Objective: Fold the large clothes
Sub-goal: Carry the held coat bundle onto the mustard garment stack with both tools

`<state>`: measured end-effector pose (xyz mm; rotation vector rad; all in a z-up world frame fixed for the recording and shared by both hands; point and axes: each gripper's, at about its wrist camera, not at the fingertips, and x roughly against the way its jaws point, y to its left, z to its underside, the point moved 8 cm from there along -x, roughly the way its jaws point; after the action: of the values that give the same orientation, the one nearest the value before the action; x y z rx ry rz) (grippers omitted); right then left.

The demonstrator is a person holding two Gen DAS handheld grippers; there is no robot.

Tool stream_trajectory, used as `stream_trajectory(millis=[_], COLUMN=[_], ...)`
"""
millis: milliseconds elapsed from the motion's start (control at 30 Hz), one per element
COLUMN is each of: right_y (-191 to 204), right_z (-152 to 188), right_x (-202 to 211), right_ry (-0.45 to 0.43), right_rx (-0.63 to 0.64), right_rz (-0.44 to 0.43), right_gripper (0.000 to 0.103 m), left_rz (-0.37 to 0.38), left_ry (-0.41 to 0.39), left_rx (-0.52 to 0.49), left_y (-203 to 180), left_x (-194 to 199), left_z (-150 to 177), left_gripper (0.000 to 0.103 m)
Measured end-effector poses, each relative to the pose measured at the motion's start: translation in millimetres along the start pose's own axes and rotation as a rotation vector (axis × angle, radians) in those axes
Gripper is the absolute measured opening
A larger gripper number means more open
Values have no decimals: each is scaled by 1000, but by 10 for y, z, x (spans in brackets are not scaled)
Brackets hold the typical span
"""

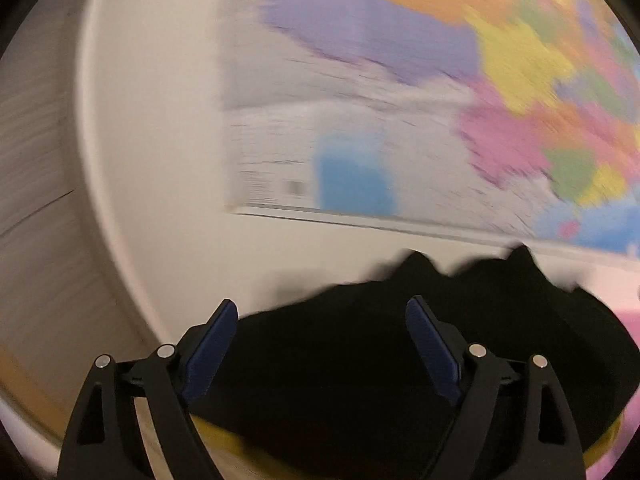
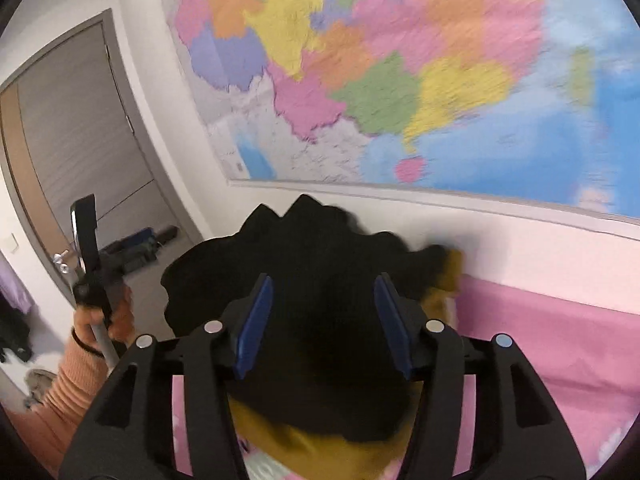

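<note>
Both grippers stood over the same heap of black cloth point(image 2: 320, 320), and that heap was what any coming move turned on. In the right wrist view it filled the lower middle of the frame, bunched up rather than spread, its ragged upper edge reaching toward the wall map point(image 2: 400, 72) and its lower edge lying over a mustard-yellow cloth point(image 2: 312, 448) on the pink sheet point(image 2: 552, 352). The right gripper point(image 2: 326, 324) had its blue pads at a middling gap, one to each side of the heap's middle; I could not tell whether they touched the cloth, and nothing looked pinched. In the left wrist view the black cloth sat in the lower right of the frame, so it lay ahead and somewhat to the right of the left gripper point(image 1: 322, 354), whose jaws were spread wide with nothing clamped.

No long axis could be read from the heap; it looked crumpled, wider than deep at most. By my judgement the right gripper was the better centred on it, the left off toward its left flank. At the left edge of the right wrist view, a hand point(image 2: 116, 316) in an orange sleeve held a handle.
</note>
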<state>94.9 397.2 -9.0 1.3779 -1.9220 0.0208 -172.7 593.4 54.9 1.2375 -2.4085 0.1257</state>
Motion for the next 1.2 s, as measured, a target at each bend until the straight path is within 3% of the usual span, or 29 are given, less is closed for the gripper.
stream_trajectory(millis=[100,167,233,333,400,500,700,900,1000,1200], right_y=[-64,-190,-325,-468,-486,-390,30,302,263,255], right_z=[-6,143,327,547,589,524,381,580,816,861], right_x=[-256,-518,-617,-548,-464,-300,79,36,-167,-147], right_ry=[49,139,184,193,192,174,55,86,173,189], right_rx=[-28,-50,-103,-184,-195,-135,23,151,194,184], right_rz=[17,35,36,-5,-13,12,-14,-17,24,14], right_gripper=[49,43,40,40,40,43,46,51,53,54], left_rz=[47,96,83,137,145,50,57,100,105,95], left_ry=[55,135,214,301,293,216,101,88,100,150], left_rx=[-78,-79,-66,-10,16,-50,-103,-114,-125,-123], left_y=[-440,-615,-630,-605,-546,-530,-706,-860,-938,-955], left_x=[-247,-506,-680,-922,-877,-740,-311,53,59,15], left_z=[63,169,361,481,486,421,343,434,515,677], left_gripper=[82,81,74,77,77,76,77,78,78,80])
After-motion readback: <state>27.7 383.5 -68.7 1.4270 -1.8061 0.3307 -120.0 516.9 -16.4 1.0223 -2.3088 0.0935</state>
